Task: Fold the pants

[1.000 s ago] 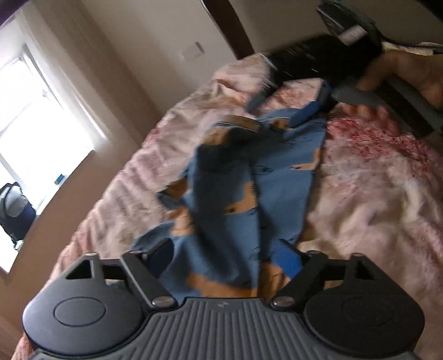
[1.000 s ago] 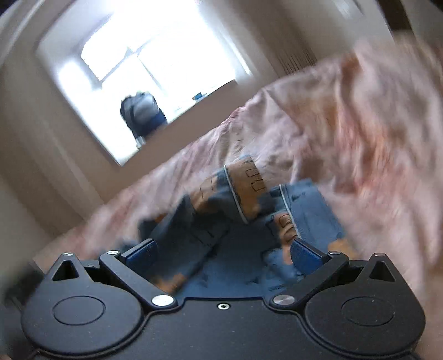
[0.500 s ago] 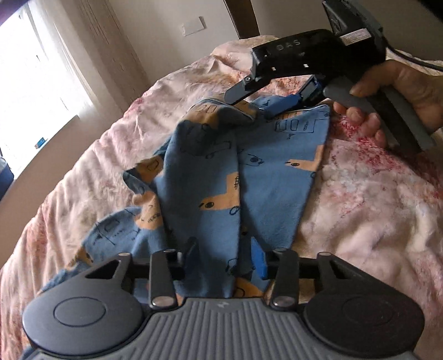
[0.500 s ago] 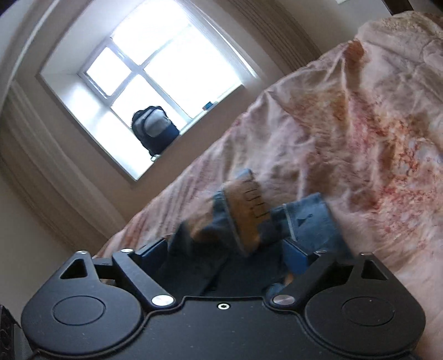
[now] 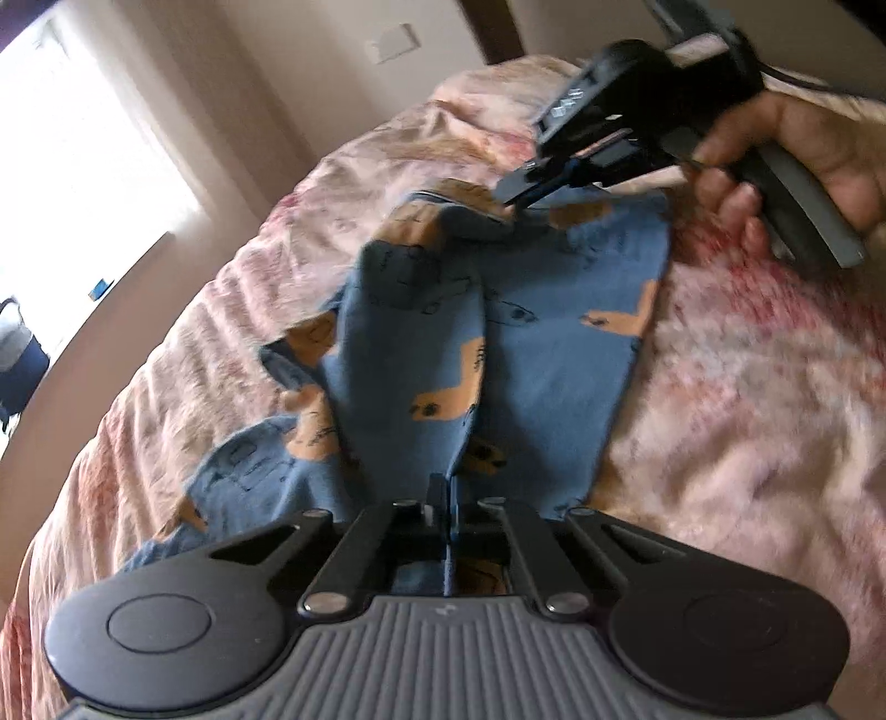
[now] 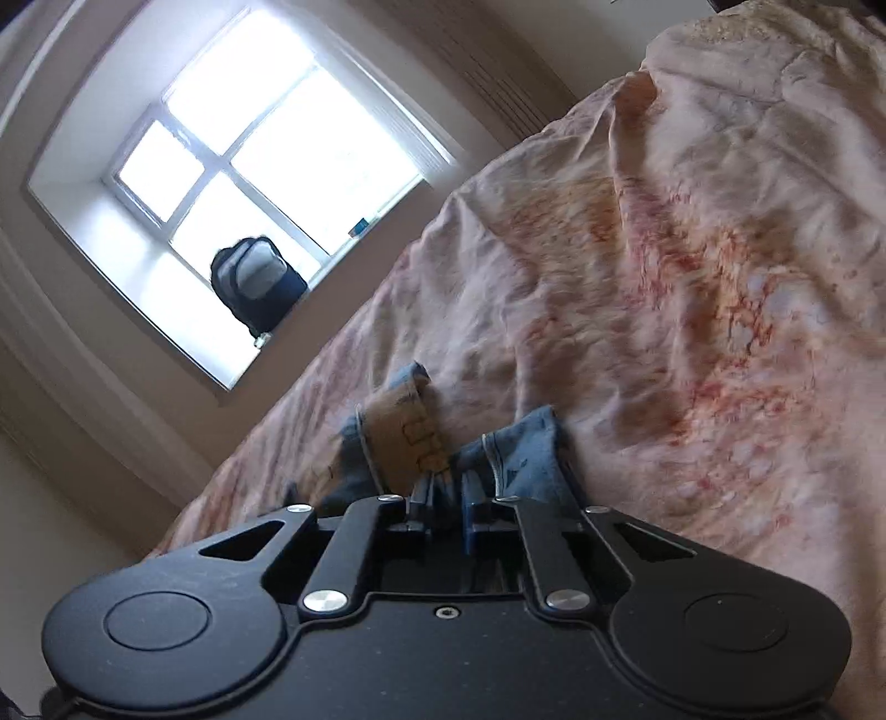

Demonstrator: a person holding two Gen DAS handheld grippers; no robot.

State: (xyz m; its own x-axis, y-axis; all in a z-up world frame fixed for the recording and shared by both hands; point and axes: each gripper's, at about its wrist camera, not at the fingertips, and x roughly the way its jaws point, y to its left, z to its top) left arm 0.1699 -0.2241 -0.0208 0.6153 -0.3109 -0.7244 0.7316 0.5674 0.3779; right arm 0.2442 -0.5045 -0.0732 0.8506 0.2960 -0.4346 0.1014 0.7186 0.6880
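Note:
Blue pants (image 5: 421, 354) with tan animal prints lie crumpled on a pink floral bedspread (image 5: 747, 387). My left gripper (image 5: 446, 493) is shut on a fold of the pants at their near end. My right gripper (image 5: 512, 202), held by a hand at the upper right of the left wrist view, pinches the far edge of the pants. In the right wrist view my right gripper (image 6: 446, 498) is shut on the bunched blue and tan fabric (image 6: 410, 437).
The bedspread (image 6: 692, 277) fills the right side. A bright window (image 6: 249, 144) with a dark backpack (image 6: 257, 285) on its sill is beyond the bed. A wall with a light switch (image 5: 396, 43) and a dark post stand behind.
Both grippers have gone from open to shut on the pants. The left one closed on a near fold, the right one on the far edge.

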